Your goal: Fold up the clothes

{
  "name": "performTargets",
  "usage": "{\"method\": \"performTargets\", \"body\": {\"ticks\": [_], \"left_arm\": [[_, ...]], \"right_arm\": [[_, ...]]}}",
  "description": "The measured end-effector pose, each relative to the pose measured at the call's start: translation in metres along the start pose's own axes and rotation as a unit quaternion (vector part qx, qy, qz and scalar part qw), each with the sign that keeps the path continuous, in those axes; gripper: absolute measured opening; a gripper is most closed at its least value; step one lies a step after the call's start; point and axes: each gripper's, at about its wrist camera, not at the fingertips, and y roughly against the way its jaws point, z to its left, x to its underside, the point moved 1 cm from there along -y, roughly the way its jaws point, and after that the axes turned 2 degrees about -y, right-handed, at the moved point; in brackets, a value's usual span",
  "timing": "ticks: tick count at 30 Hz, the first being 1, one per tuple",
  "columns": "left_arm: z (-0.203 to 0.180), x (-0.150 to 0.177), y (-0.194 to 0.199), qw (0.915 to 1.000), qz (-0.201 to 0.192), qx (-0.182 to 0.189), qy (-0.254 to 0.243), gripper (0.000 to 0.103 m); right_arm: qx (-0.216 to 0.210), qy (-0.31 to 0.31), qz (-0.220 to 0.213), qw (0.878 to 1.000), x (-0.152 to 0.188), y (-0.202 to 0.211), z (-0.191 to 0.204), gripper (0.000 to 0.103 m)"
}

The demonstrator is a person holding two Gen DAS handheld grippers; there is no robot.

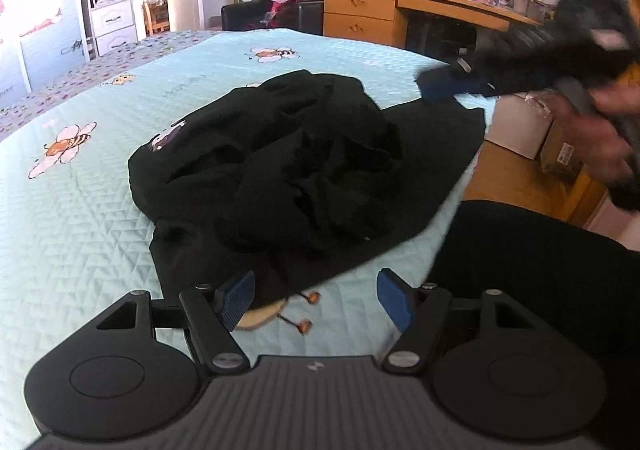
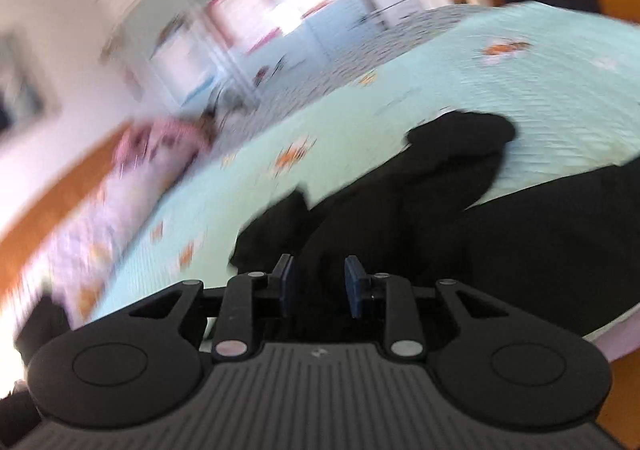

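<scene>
The left hand-held gripper (image 1: 316,300) hovers low over the bed's near edge, its blue pads spread wide with nothing between them; the crumpled black garment (image 1: 304,174) lies heaped just ahead at 12 o'clock on the pale green bee-print bedspread (image 1: 80,218). At 2 o'clock the right hand-held gripper (image 1: 444,84) shows blurred above the garment's far corner, a hand (image 1: 600,130) behind it. In its own blurred view the right hand-held gripper (image 2: 320,284) has pads partly apart over dark cloth; any grip is unclear.
</scene>
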Motion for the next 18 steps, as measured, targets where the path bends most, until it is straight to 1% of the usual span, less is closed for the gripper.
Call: {"method": "performTargets", "body": {"ticks": [1,7,10,13,16,18], "left_arm": [[0.002,-0.003,-0.003,1.0,0.001,0.001,0.001,0.07],[0.013,-0.017,-0.022,0.9998,0.016,0.013,-0.003,0.07],[0.017,-0.022,-0.033,0.9995,0.025,0.021,-0.001,0.07],[0.019,-0.022,-0.041,0.9993,0.028,0.023,0.008,0.07],[0.018,-0.021,-0.037,0.9991,0.013,0.033,0.022,0.073],[0.019,-0.021,-0.03,0.9985,-0.005,0.043,0.032,0.073]], "right_arm": [[-0.002,0.023,0.011,1.0,0.006,-0.003,0.007,0.03],[0.005,0.032,0.062,0.998,0.019,-0.057,0.009,0.03],[0.017,0.042,0.069,0.997,0.024,-0.076,0.011,0.03],[0.018,0.025,0.065,0.997,0.02,-0.084,0.009,0.03],[0.017,0.009,0.063,0.998,0.016,-0.094,0.005,0.03],[0.017,-0.004,0.062,0.998,0.015,-0.102,0.0,0.03]]}}
